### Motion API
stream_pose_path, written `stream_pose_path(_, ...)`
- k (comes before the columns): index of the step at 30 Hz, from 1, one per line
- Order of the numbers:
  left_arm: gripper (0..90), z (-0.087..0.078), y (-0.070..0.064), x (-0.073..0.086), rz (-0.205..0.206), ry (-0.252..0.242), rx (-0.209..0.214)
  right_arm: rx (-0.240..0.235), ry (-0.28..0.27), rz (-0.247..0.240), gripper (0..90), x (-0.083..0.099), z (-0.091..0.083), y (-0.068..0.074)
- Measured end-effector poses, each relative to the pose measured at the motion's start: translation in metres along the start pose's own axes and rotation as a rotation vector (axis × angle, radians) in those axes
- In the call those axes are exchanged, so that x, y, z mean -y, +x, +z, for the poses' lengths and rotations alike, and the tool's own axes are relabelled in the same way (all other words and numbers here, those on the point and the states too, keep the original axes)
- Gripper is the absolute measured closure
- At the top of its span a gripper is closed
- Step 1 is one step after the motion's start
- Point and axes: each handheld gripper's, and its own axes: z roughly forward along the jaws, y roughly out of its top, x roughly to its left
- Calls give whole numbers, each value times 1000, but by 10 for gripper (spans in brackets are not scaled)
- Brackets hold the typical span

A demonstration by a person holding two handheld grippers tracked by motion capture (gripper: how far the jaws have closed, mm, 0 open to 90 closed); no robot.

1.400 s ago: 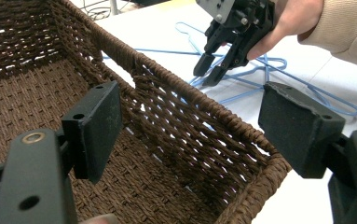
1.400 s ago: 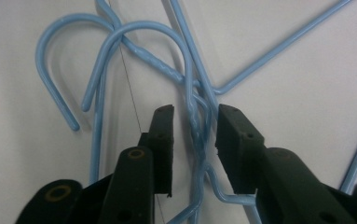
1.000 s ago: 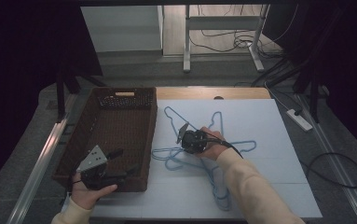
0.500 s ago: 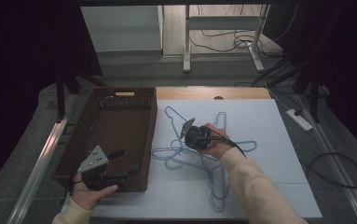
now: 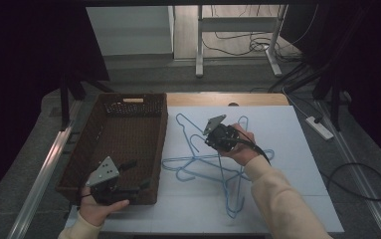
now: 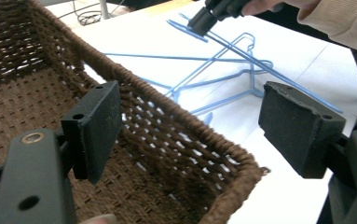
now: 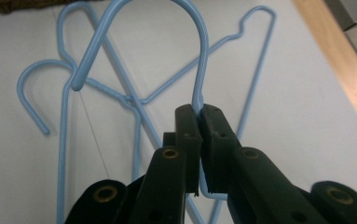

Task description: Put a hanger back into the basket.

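At the lower left of the high view, the left tongs (image 5: 137, 175) are hovering over the near right corner of the brown wicker basket (image 5: 109, 133), jaws spread wide and holding nothing; in the left gripper view the basket's rim (image 6: 176, 125) is passing between them.

Farther up, at the frame's centre, the right tongs (image 5: 209, 139) are pinching shut on the neck of a blue wire hanger (image 7: 199, 56), just below its hook. In the right gripper view that hook is arching up and over to the left, away from the tongs, so the hanger's stem is running straight out along the jaws.

The held hanger is lying in a pile of blue hangers (image 5: 213, 164) on the white surface (image 5: 302, 164), right of the basket. The basket is lying to the left of the right tongs, so the coming carry likely goes leftward; the crossed wires may snag.
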Motion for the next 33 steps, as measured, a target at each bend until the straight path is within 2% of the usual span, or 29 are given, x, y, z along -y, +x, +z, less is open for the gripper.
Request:
stream_pose_path(9,216,9,-13,-13,1,15,27,48,-59,81,867,-5,-24,-7)
stream_pose_path(11,221,11,-15,-15,-8,19,36,56,-66,97,867,-5,-27,-7)
stream_pose_path(14,231,17,-18,-20,-46,30,67,75,-76,124,867,-6,-32,-7)
stream_pose_path(17,232,22,-23,-23,-58,57,82,86,-84,150,868,-6,-35,-7)
stream_pose_path(18,237,27,-25,-24,-70,80,96,92,-83,156,868,-6,-36,-7)
stream_pose_path(23,242,39,-34,-33,-89,104,118,118,-93,187,868,-7,-43,-7)
stream_pose_path(26,241,53,-43,-44,-81,136,145,134,-101,214,868,-7,-47,-6)
stream_pose_path(27,242,53,-43,-44,-81,136,145,134,-101,214,868,-7,-47,-6)
stream_pose_path(28,242,61,-48,-47,-76,144,155,140,-106,224,868,-7,-48,-5)
stream_pose_path(29,242,61,-48,-47,-76,144,155,141,-107,226,868,-7,-48,-5)
stream_pose_path(33,243,78,-56,-51,-70,166,180,150,-118,230,868,-8,-51,-2)
